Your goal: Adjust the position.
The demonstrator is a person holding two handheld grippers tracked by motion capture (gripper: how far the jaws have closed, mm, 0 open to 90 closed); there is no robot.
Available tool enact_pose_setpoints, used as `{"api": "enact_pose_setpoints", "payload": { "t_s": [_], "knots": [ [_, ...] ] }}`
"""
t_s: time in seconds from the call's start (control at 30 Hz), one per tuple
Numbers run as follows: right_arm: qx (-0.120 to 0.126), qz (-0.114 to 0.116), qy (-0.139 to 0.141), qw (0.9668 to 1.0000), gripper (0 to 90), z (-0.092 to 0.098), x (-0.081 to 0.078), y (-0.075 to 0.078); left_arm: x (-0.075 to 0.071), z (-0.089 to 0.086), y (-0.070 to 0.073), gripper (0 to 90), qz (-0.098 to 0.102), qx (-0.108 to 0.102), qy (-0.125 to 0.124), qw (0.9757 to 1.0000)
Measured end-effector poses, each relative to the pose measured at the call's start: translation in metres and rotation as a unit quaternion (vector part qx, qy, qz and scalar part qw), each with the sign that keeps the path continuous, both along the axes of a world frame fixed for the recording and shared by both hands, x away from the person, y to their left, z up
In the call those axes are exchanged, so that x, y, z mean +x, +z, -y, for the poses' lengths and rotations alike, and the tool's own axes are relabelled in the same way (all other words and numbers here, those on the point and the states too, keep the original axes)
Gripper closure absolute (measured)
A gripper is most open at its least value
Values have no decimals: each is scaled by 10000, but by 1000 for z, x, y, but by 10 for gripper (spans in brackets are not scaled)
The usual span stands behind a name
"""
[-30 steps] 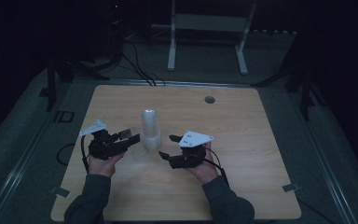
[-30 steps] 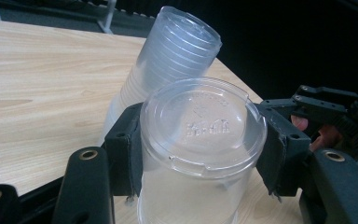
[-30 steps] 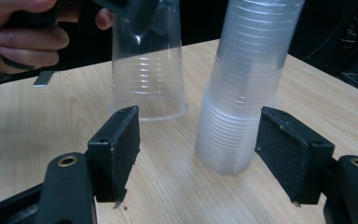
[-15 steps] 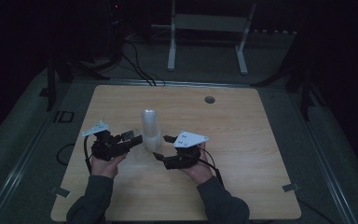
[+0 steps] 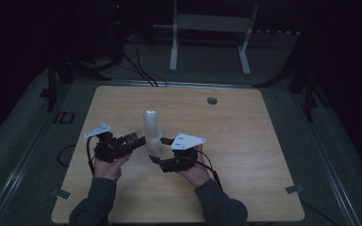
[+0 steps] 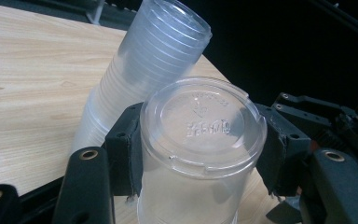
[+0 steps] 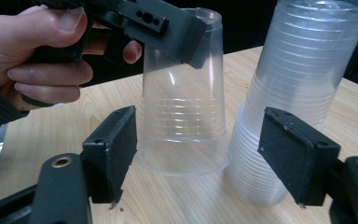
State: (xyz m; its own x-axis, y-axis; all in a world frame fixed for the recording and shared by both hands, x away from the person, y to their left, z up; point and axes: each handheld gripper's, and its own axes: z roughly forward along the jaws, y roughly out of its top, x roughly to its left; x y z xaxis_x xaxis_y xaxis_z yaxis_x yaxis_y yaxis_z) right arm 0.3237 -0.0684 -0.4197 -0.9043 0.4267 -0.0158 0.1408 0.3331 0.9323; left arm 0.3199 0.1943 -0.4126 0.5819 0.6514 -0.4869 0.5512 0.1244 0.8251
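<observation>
A tall stack of clear plastic cups (image 5: 152,126) stands upside down on the wooden table (image 5: 245,141). My left gripper (image 6: 200,154) is shut on a single clear cup (image 6: 203,126), also upside down, gripped near its base just beside the stack (image 6: 144,70). In the right gripper view that cup (image 7: 182,116) hangs slightly tilted with its rim near the tabletop, held from above by the left gripper (image 7: 158,23). My right gripper (image 7: 207,151) has just been opening. Its pads (image 7: 116,149) stand apart from the cup's rim, which lies between them, with the stack (image 7: 298,79) behind the right jaw.
A small round hole (image 5: 212,100) sits in the table's far side. A white metal stand (image 5: 207,28) and cables lie on the dark floor beyond. Bare wood stretches to the right of my right gripper (image 5: 159,151) and left of my left gripper (image 5: 139,140).
My right gripper has edged left toward the single cup. The left gripper has kept its place with the cup in it.
</observation>
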Motion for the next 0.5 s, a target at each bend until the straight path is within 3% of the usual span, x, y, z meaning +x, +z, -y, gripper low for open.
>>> {"api": "enact_pose_setpoints", "payload": {
  "t_s": [0.5],
  "knots": [
    [-7, -21, -10, 10000, 207, -14, 2, -9, 1, 4, -2, 420, -65, -243, -114, 9996]
  ]
}}
